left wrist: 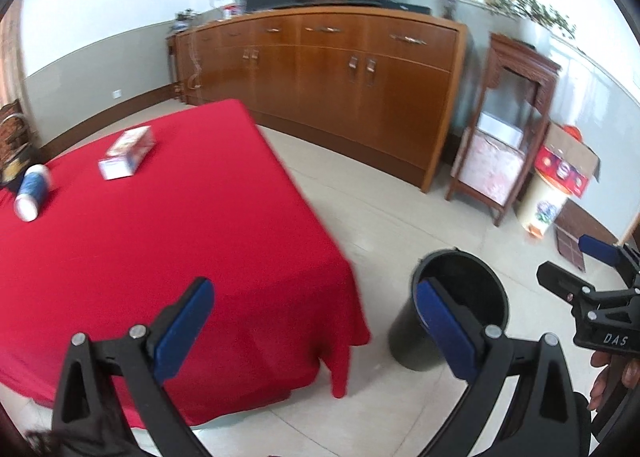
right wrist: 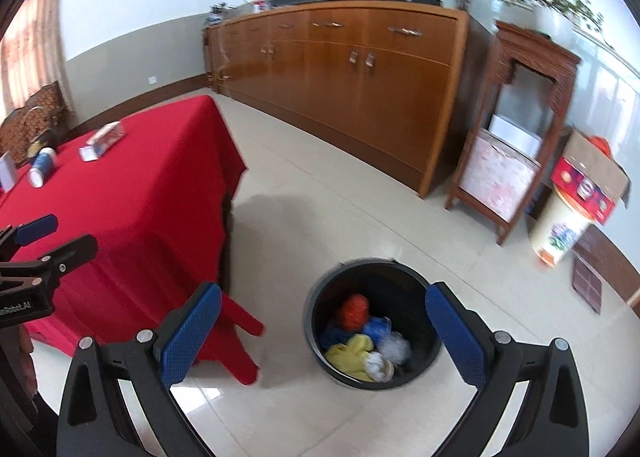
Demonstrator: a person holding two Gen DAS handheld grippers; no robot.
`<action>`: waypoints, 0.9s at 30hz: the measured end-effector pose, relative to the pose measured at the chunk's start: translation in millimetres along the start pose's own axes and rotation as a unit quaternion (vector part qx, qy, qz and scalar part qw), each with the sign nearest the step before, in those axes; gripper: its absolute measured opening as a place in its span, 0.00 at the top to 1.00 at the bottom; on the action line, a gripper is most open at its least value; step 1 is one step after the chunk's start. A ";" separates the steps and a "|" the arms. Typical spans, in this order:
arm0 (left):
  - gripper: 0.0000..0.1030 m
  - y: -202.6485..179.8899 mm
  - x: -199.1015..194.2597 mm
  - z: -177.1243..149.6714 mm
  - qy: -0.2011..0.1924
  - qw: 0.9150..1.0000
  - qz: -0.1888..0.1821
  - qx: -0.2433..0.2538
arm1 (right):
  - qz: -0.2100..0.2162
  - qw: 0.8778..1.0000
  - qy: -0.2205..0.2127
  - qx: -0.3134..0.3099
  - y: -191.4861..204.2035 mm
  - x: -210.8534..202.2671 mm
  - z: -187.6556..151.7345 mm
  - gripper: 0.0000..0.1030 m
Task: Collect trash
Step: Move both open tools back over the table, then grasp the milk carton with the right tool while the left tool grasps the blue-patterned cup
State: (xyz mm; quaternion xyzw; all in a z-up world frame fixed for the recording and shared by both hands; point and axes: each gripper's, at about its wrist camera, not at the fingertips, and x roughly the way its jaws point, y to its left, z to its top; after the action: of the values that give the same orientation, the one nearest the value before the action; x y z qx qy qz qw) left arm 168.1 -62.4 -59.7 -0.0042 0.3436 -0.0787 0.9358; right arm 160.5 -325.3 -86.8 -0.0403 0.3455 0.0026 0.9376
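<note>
Both grippers' fingers (left wrist: pixel 184 329) (right wrist: pixel 456 337) gape wide, holding and touching nothing.

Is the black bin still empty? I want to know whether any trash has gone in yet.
No. The right wrist view looks down into the black bin and shows crumpled trash in red, blue, yellow and white at its bottom.

The table (left wrist: pixel 160 241) is covered in plain red cloth. Orange, blue, yellow and white scraps (right wrist: pixel 362 341) are held in a black bin (right wrist: pixel 316 313).
</note>
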 end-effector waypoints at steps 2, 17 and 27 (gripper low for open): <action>0.01 16.8 -6.5 0.6 -0.008 1.000 0.013 -0.010 | 0.011 1.000 -0.006 -0.011 16.1 0.5 8.6 0.00; 0.01 145.5 -41.7 -18.2 -0.038 0.989 0.096 -0.107 | 0.098 0.991 -0.032 -0.088 152.2 11.9 53.5 0.00; 0.01 252.0 -49.3 -7.2 -0.046 0.972 0.191 -0.132 | 0.132 0.983 -0.048 -0.114 257.4 50.2 97.5 0.00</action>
State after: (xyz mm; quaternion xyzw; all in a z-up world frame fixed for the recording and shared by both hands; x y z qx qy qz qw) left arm 162.9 194.2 -49.1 -0.0657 0.3024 0.1481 0.9393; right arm 253.4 -62.3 -64.4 -0.1012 0.3002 0.1679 0.9335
